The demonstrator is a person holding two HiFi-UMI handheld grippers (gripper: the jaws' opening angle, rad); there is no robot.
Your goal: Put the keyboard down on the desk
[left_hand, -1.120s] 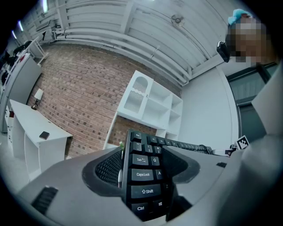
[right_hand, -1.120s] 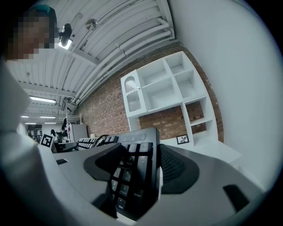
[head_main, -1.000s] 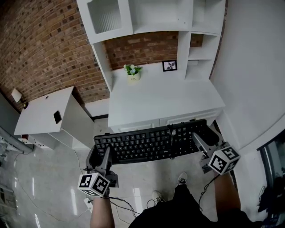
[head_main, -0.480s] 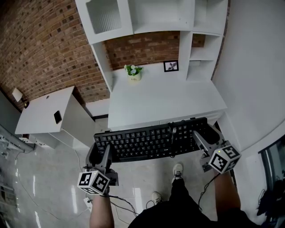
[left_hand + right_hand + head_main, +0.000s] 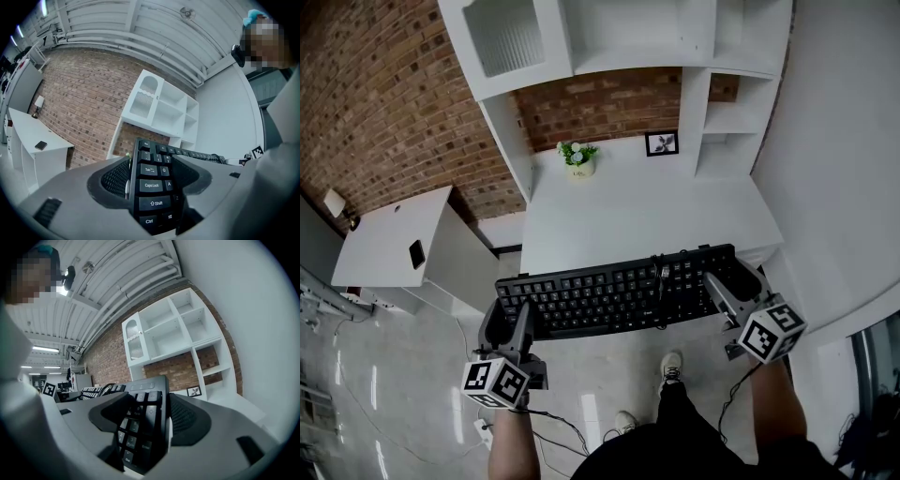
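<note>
Soft, even light fills the room. Ahead of my grippers the white desk (image 5: 647, 211) reads bright, with no hard shadows. The glossy floor (image 5: 394, 403) below my left gripper (image 5: 508, 323) carries streaks of glare. Both gripper views bend hard at the edges, with black corners. Ceiling tubes (image 5: 44, 348) glow up and left of my right gripper (image 5: 736, 284). The keyboard (image 5: 154, 187) keys nearest each lens look dim and slightly soft.

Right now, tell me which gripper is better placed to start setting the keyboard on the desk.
Right, probably. Both hold the keyboard by its ends, but the right gripper sits at the desk front edge, while the left gripper hangs past its left corner, over floor.
</note>
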